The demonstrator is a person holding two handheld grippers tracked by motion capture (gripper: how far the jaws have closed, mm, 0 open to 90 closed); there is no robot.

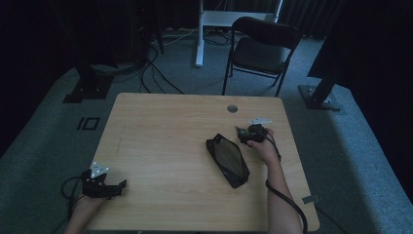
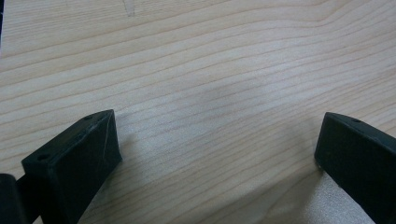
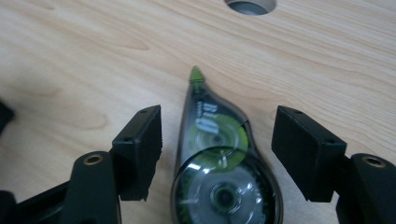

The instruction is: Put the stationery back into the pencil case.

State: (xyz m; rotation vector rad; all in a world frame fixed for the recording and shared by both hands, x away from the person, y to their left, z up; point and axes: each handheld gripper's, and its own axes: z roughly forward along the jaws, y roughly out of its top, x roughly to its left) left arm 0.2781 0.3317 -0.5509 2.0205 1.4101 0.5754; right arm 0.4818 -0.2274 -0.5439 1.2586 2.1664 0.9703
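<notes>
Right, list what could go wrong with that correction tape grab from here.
1. The right claw is open around the correction tape, whose rounded, smooth shell could squirt out forward as the jaws close.
2. Its green tip points toward the cable hole, so a slide may send it that way.
3. The black pouch lies close beside that hand and could get nudged.

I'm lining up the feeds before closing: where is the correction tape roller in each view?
High view: too small to tell apart, at the right claw tip, right of the black pouch.
Right gripper view: correction tape roller at bottom centre, between open jaws, green tip up.
Left gripper view: bare table between the left claw jaws.
Shared landmark: the round table hole.
</notes>
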